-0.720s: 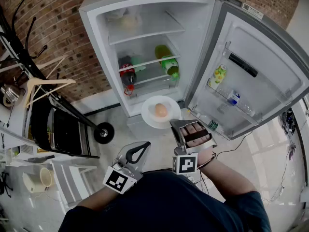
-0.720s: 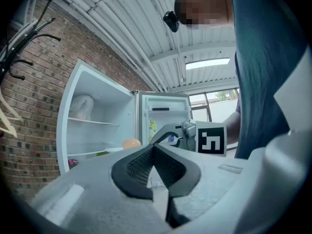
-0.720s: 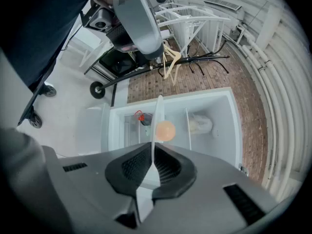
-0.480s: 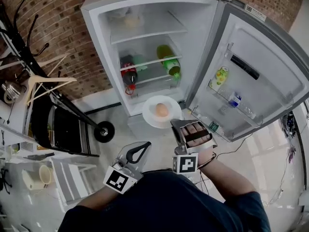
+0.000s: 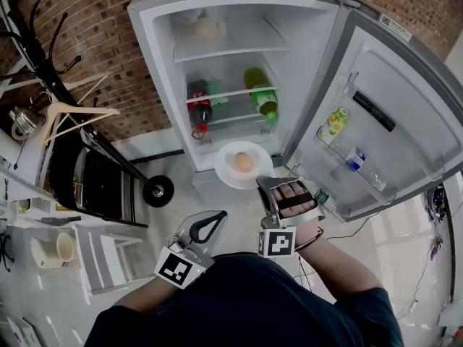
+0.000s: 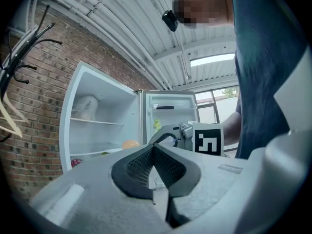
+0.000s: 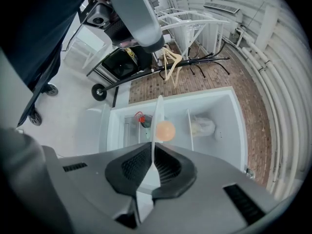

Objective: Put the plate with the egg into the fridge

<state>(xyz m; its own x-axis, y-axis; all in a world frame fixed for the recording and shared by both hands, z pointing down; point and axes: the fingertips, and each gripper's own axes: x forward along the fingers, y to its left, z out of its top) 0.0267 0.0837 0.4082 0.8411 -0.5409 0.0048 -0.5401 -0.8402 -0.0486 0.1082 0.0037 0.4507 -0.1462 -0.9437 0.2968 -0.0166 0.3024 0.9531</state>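
Observation:
A white plate (image 5: 233,173) carrying a brown egg (image 5: 244,163) hangs level in front of the open fridge (image 5: 217,78), just before its lower shelves. My right gripper (image 5: 266,186) is shut on the plate's near rim. In the right gripper view the plate (image 7: 157,121) shows edge-on between the pads, with the egg (image 7: 165,130) beyond. My left gripper (image 5: 214,220) is shut and holds nothing, low and to the left of the plate; the left gripper view shows its pads (image 6: 154,147) pressed together.
The fridge door (image 5: 376,121) stands open to the right, with a small bottle (image 5: 329,123) in its rack. Inside are a red-capped bottle (image 5: 200,112), a green bottle (image 5: 262,96) and a wrapped item (image 5: 206,27) on the top shelf. A black cart (image 5: 94,183) and hangers (image 5: 65,118) stand to the left.
The view has shifted slightly, with the fridge lower and further right in the head view. The plate with the egg stays gripped in front of the fridge; the left gripper has not moved.

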